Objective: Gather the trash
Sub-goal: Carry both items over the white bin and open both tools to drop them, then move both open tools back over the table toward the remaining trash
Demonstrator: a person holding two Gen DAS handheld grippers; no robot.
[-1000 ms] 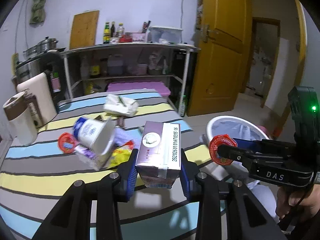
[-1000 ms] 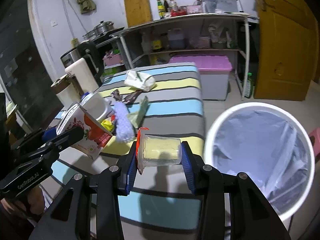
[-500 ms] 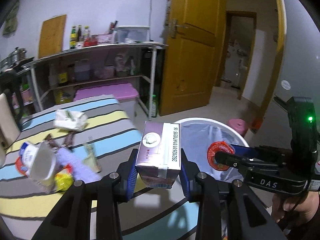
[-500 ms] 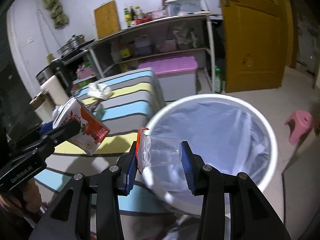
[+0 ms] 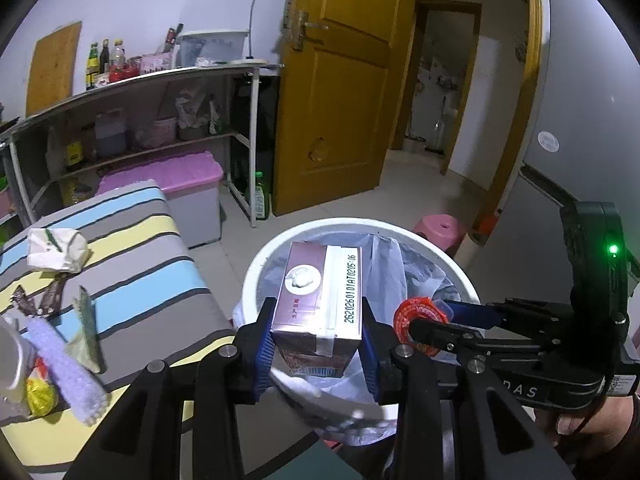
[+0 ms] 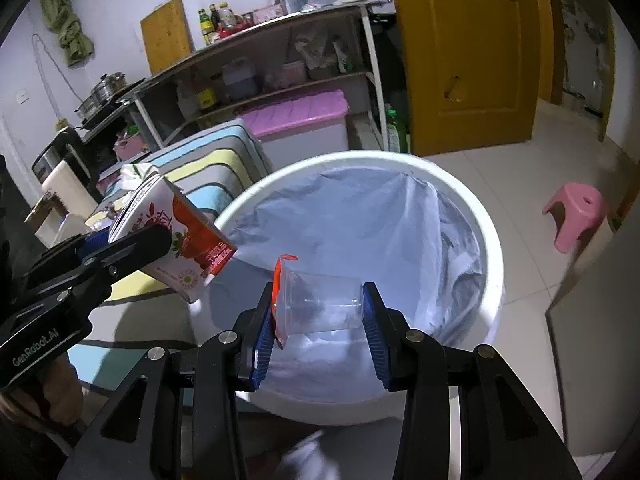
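Left wrist view: left gripper [image 5: 318,344] clamped on a milk carton [image 5: 320,312] above the white bin [image 5: 256,264], lined with a pale bag, nothing seen inside. Right wrist view: right gripper [image 6: 319,322] pinching a clear plastic cup [image 6: 320,304], red-rimmed, empty, over the bin [image 6: 490,248]; carton [image 6: 180,236] at its left rim.

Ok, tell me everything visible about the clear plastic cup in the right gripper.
The clear plastic cup looks thin, see-through and empty. It lies on its side, bottom toward one blue pad, and a red foil lid, partly peeled, hangs at its mouth against the other. The right gripper clamps it end to end over the white bin and its pale liner bag.
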